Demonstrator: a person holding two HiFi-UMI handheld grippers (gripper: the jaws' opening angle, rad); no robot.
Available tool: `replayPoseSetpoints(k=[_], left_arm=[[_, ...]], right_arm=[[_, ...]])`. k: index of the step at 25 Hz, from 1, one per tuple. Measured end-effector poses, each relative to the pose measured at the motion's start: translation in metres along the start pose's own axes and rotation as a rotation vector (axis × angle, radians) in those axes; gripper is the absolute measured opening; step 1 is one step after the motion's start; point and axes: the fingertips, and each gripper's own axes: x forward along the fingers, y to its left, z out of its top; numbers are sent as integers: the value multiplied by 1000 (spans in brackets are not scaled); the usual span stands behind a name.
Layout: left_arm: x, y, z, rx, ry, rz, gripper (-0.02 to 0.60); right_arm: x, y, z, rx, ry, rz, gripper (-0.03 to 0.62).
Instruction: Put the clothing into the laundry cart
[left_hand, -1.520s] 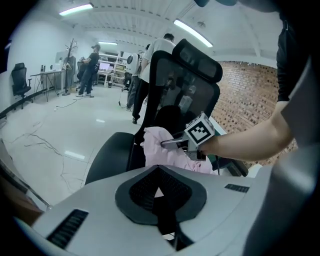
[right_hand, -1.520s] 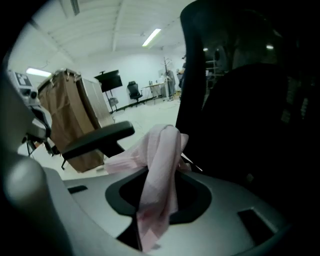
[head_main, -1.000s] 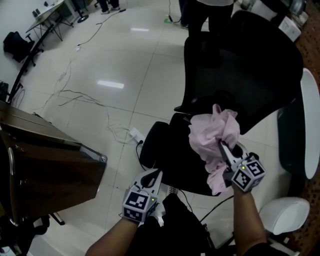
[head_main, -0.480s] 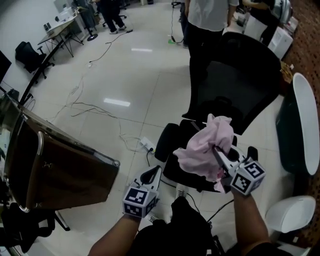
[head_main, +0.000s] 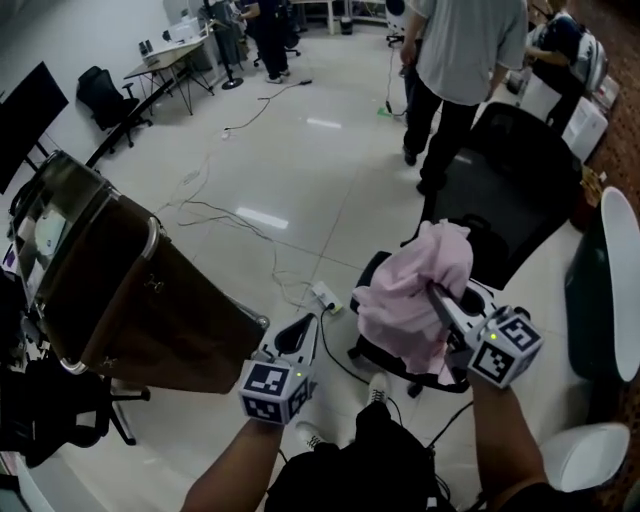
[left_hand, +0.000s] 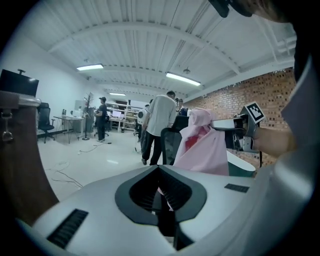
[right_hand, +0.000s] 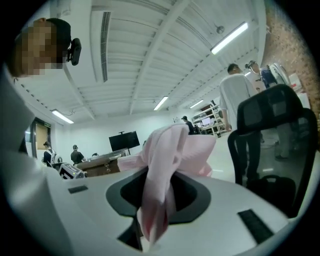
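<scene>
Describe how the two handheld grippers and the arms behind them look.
The left gripper and right gripper match: pale grey tapering jaws with dark ribbed pads, each carrying a cube of black-and-white square markers. A small green light shows on the right one's cube. The left forearm and right forearm are bare, with no sleeves in view.

Glossy tiled floor (head_main: 300, 160) (cables (head_main: 228, 213) trail across it) holds a black office chair (head_main: 500, 190) beneath ceiling strip lights (left_hand: 182, 78).

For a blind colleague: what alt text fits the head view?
The right hand-held gripper holds a bunched pink garment by a black office chair. The left hand-held gripper is shut and empty; a brown laundry cart stands at left.
</scene>
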Motion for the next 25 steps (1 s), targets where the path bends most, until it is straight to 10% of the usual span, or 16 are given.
replayPoseSetpoints(k=[25], left_arm=[[-347, 171, 81, 53, -276, 493, -2]], right_arm=[[122, 362, 136, -164, -196, 543, 114]])
